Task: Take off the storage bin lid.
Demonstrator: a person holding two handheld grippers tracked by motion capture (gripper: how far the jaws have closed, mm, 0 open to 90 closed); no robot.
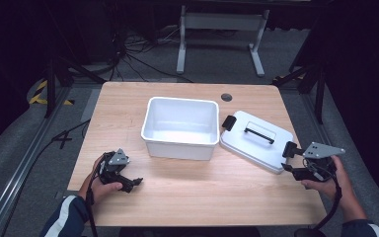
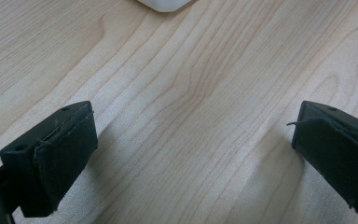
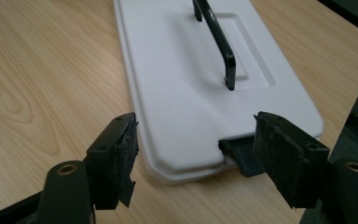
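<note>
Wooden tabletop [image 1: 177, 192] carries a white bin [image 1: 180, 127] with its white lid [image 1: 256, 140] lying just beside; right tongs [image 3: 193, 154] gape released at the lid's near latch end, left tongs [image 2: 193, 154] released over bare wood.

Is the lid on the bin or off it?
Off. The lid lies flat on the table to the right of the open, empty bin.
</note>
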